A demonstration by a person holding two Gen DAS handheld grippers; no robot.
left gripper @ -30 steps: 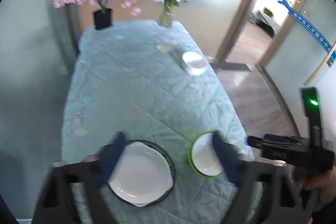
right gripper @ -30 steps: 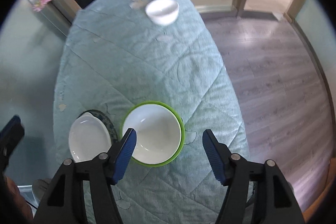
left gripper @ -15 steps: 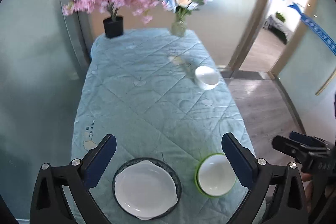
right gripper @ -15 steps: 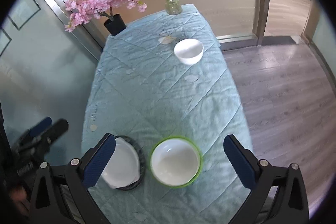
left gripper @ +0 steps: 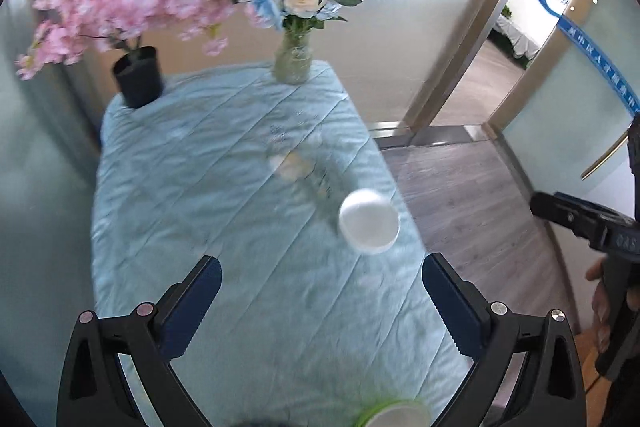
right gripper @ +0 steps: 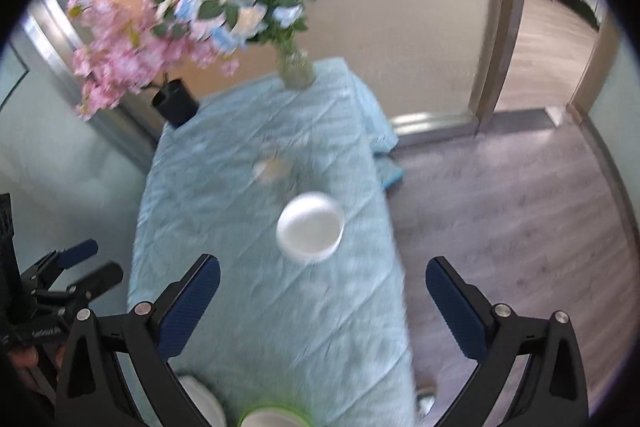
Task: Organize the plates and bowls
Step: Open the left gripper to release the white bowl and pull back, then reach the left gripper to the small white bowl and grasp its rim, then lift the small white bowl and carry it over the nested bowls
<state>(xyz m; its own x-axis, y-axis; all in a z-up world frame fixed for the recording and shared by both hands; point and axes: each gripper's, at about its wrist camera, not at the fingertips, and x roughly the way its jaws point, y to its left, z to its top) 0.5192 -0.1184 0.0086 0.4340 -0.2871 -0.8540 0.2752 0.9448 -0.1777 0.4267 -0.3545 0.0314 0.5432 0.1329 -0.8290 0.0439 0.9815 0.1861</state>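
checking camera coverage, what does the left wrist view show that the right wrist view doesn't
Only the left wrist view: the right gripper at its right edge, and a blue strip on the glass wall.

Only the right wrist view: the left gripper at its left edge, and a white plate at the bottom.

Both: the white bowl, green bowl, vase, black pot, tablecloth, and each camera's own open, empty jaws.

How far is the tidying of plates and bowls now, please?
Done: a white bowl sits inside the green bowl beside the white plate at the near edge. In hand: nothing; the left gripper and right gripper stand open, empty. Left: the lone white bowl farther up the table.
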